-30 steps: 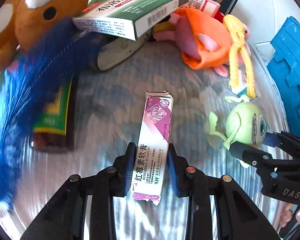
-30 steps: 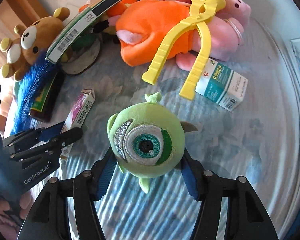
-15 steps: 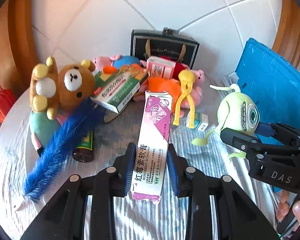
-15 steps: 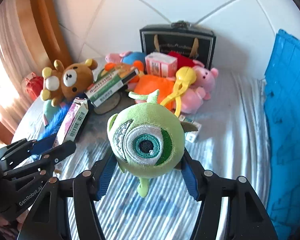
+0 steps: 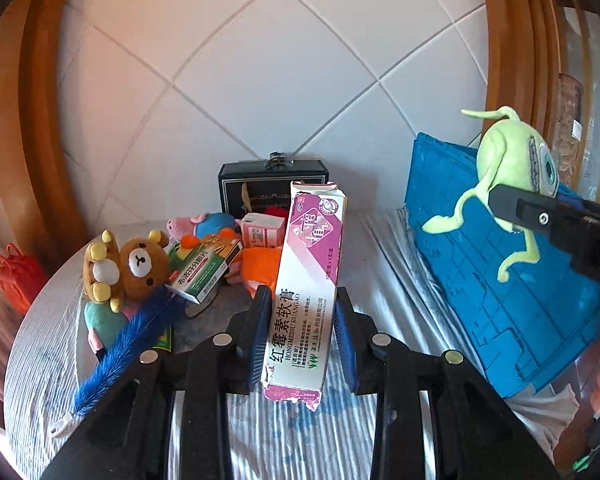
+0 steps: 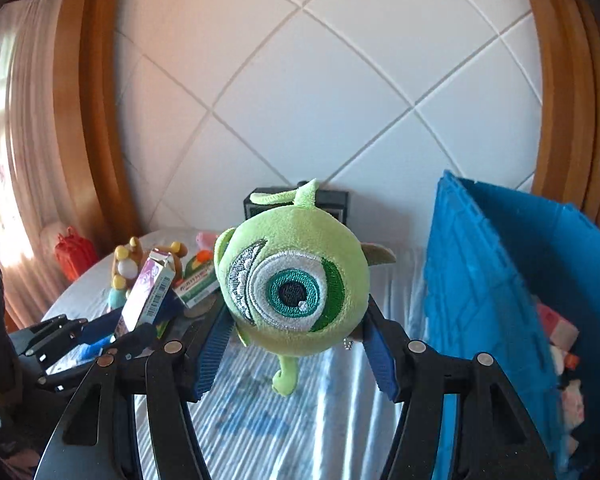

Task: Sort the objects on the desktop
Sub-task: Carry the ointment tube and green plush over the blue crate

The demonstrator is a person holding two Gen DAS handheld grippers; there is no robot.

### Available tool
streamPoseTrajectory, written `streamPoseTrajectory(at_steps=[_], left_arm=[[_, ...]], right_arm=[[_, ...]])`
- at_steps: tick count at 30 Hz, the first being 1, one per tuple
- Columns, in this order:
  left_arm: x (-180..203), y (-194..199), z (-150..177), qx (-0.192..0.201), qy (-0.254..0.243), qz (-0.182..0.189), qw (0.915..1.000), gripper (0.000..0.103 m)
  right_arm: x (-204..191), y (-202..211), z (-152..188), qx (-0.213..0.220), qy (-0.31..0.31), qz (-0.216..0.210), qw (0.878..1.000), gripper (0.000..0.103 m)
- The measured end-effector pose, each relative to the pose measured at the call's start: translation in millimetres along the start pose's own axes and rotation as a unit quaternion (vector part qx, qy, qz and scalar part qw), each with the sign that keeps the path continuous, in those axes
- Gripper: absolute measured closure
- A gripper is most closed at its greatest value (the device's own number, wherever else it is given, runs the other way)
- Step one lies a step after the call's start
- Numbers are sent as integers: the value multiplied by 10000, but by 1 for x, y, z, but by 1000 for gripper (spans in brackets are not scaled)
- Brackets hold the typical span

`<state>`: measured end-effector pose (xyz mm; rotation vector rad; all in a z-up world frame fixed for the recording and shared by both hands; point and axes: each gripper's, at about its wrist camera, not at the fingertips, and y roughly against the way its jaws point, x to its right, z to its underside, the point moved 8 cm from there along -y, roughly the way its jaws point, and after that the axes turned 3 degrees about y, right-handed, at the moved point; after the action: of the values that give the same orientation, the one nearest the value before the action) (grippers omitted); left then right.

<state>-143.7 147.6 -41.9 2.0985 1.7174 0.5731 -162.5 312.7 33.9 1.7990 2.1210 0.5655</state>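
Observation:
My left gripper [image 5: 302, 336] is shut on a long pink and white ointment box [image 5: 306, 288], held well above the table. The same box [image 6: 148, 294] shows at the left of the right wrist view. My right gripper [image 6: 296, 344] is shut on a green one-eyed plush ball [image 6: 294, 280], also lifted. In the left wrist view that plush [image 5: 512, 164] hangs in front of the blue bin [image 5: 496, 276]. On the table below lies a pile: a brown bear plush [image 5: 134, 268], a green medicine box [image 5: 202, 274], an orange plush [image 5: 260, 264] and a blue feather [image 5: 128, 340].
A tall blue bin [image 6: 500, 300] stands at the right with soft items inside. A black gift box [image 5: 272, 188] sits against the white tiled wall. A red toy bag [image 5: 18, 276] rests at the table's left edge. Striped cloth [image 6: 260, 420] covers the table.
Both grippers have risen high off the table with their loads still held. The pile has dropped lower and farther in both views, and the wall and blue bin have come into sight.

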Motion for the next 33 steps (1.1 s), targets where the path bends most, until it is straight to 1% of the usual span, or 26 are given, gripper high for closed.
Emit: streamPoseTrajectory(at_steps=[6,12,16,21,24,27,31,33], left_arm=[[61,20,-16,319,-176,264,9990,73],[132,31,-39,582,-271,652,9958,73],[184,38,-51,708,-446,834,9930,73],[245,37,-63,657,-604,1074,9902,73],[280,35,-66,631,-749,1228,9876,73],[306,26,-67,514,-816,1419,9852,73],[336,9,-62,322,-943,1473,9841,73],[349,3,-58,238,-1023,1504,9830,73]], right_arm=[[53,58,-8,418,-161,383,9983,41],[123,98,-5,568,-429,882,9936,41],[175,115,5,524,-550,1312,9884,41],[230,123,22,344,-621,1802,9811,41],[255,123,32,245,-672,2005,9771,41],[277,124,41,188,-681,2262,9715,41],[297,121,49,125,-697,2582,9635,41],[307,118,56,76,-747,2656,9611,41]])
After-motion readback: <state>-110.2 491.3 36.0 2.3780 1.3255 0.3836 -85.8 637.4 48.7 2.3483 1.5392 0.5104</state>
